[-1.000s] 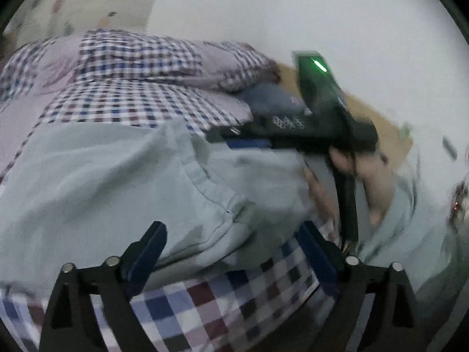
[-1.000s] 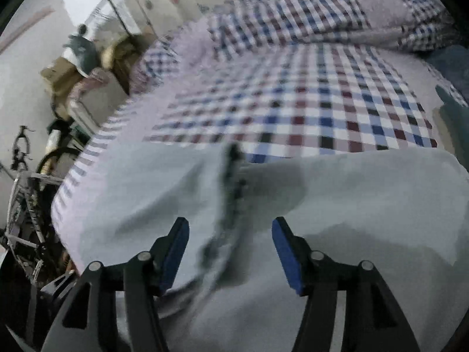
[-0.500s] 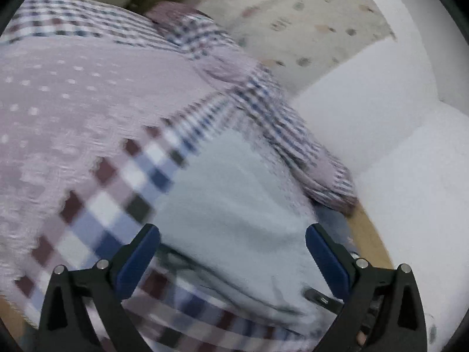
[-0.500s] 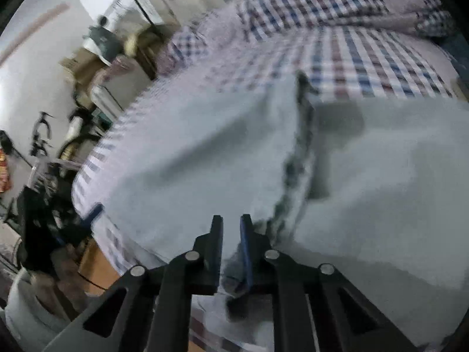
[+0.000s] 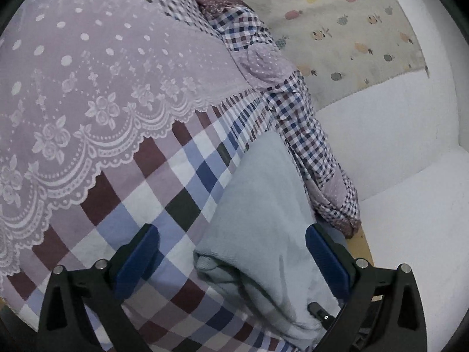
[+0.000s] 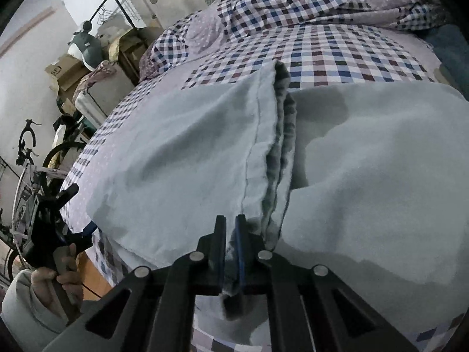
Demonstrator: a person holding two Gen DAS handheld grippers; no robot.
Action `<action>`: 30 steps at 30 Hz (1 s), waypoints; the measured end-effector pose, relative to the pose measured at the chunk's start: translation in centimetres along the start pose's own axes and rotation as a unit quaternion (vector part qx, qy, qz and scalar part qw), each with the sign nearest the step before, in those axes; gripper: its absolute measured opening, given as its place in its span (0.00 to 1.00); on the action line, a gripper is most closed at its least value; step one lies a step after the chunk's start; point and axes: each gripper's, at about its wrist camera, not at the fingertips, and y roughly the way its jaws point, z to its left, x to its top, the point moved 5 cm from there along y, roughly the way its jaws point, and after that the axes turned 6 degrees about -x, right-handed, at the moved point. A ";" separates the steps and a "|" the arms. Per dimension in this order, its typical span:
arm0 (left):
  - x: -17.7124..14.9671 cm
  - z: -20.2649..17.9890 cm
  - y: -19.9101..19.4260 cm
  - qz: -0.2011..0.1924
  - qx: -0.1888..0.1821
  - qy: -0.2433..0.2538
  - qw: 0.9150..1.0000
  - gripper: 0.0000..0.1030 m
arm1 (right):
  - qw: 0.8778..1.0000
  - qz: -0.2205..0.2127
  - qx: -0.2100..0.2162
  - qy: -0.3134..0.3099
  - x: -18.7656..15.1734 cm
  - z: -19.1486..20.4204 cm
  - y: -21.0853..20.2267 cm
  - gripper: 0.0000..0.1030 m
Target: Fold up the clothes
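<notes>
Pale grey-blue fleece, soft and thick, makes up the one garment (image 6: 366, 158) in play: a sweatshirt-like piece of clothing spread across the bed (image 6: 337, 50) with its checked red, blue and white cover. It looks light and limp, with no stiffness of its own, so it should sag and drape wherever it is lifted and drag a little on the cover instead of sliding freely. Nothing about it seems fragile. A stitched hem runs up the middle of the right wrist view, where one layer is doubled over another; that hem is the firmest place to take hold, since the seam gives the pads something to bite on.

The right hand-held gripper (image 6: 230, 252) is pressed nearly together, pinching the near end of that folded edge between its blue pads. The left hand-held gripper (image 5: 231, 261) is spread wide and holds nothing; it hangs just above the rounded corner of the garment (image 5: 263, 220) at the bed's edge, which lies between its fingers (image 5: 137, 258) without clear contact. That corner, judged from here, is the matching place for the second grip.

Count: one garment, two hand-held grippers, one bed. A lilac lace-edged coverlet (image 5: 88, 88) lies beside the garment, and a rumpled small-checked quilt (image 6: 293, 3) is heaped at the far side.
</notes>
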 end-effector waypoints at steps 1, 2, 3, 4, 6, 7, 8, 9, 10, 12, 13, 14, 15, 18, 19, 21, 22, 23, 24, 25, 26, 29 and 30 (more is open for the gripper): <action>-0.1 -0.2 0.2 0.000 -0.007 -0.005 1.000 0.98 | 1.000 -0.002 -0.002 -0.001 0.0 0.0 0.0 0.04; -0.2 -0.3 0.3 0.000 -0.017 -0.012 1.000 0.98 | 1.000 -0.004 -0.002 -0.002 0.1 0.0 0.1 0.05; -0.5 -0.5 0.5 0.003 -0.028 -0.017 0.999 0.98 | 1.000 -0.005 -0.002 -0.003 0.2 0.1 0.2 0.05; -0.7 -0.7 0.8 0.010 -0.032 -0.019 0.999 0.99 | 1.000 -0.007 -0.003 -0.003 0.3 0.0 0.3 0.05; -1.2 -1.4 1.7 0.024 -0.041 -0.018 0.999 0.98 | 1.000 -0.010 -0.002 -0.002 0.3 -0.2 0.2 0.05; -1.4 -1.7 2.1 0.030 -0.044 -0.018 0.998 0.99 | 1.000 -0.012 -0.003 -0.002 0.3 -0.2 0.2 0.05; -1.6 -1.8 2.3 0.031 -0.044 -0.019 0.998 0.98 | 1.000 -0.013 -0.003 -0.001 0.3 -0.1 0.2 0.05; -1.8 -1.8 2.5 0.028 -0.045 -0.022 0.998 0.98 | 1.000 -0.015 -0.003 -0.001 0.3 -0.1 0.2 0.05; -2.0 -1.8 2.7 0.024 -0.046 -0.028 0.998 0.98 | 1.000 -0.016 -0.004 -0.002 0.3 -0.1 0.2 0.05; -2.1 -1.7 3.1 0.022 -0.045 -0.038 0.998 0.98 | 1.000 -0.018 -0.003 -0.001 0.3 0.0 0.3 0.06; -2.0 -1.7 3.3 0.022 -0.043 -0.043 0.998 0.98 | 1.000 -0.019 -0.004 -0.001 0.3 0.1 0.3 0.06; -1.9 -1.8 3.5 0.022 -0.041 -0.047 0.998 0.98 | 1.000 -0.020 -0.004 -0.001 0.3 0.1 0.3 0.06; -1.8 -1.8 3.7 0.022 -0.039 -0.052 0.998 0.98 | 1.000 -0.020 -0.004 -0.003 0.3 0.2 0.3 0.06; -1.5 -1.8 4.2 0.021 -0.033 -0.065 0.997 0.81 | 1.000 -0.020 -0.003 -0.007 0.2 0.4 0.3 0.07; -1.4 -1.8 4.4 0.021 -0.032 -0.070 0.997 0.74 | 1.000 -0.018 -0.002 -0.010 0.1 0.4 0.3 0.07; -1.5 -1.4 4.3 0.022 -0.020 -0.084 0.996 0.43 | 1.000 -0.009 0.003 -0.012 0.3 0.3 0.4 0.07; -1.8 -1.2 4.0 0.023 -0.014 -0.092 0.995 0.40 | 1.000 -0.003 0.004 -0.011 0.5 0.3 0.4 0.07; -1.7 -1.2 4.2 0.025 -0.015 -0.094 0.995 0.36 | 1.000 0.003 0.001 -0.010 0.8 0.3 0.3 0.07; -1.7 -1.4 4.3 0.026 -0.017 -0.091 0.995 0.29 | 1.000 0.006 -0.003 -0.010 1.4 0.5 0.0 0.09; -1.6 -2.2 4.2 0.025 -0.018 -0.071 0.997 0.28 | 1.000 0.005 -0.007 -0.013 2.2 1.1 -0.4 0.12; -1.5 -3.0 4.0 0.025 -0.020 -0.051 0.998 0.25 | 1.000 0.005 -0.011 -0.016 3.0 1.7 -0.7 0.14; -1.2 -5.3 3.6 0.022 -0.025 0.007 0.999 0.19 | 0.999 0.003 -0.024 -0.025 5.4 3.5 -1.9 0.29; -1.2 -6.1 3.4 0.021 -0.028 0.028 0.999 0.18 | 0.999 0.002 -0.028 -0.027 6.2 4.1 -2.3 0.35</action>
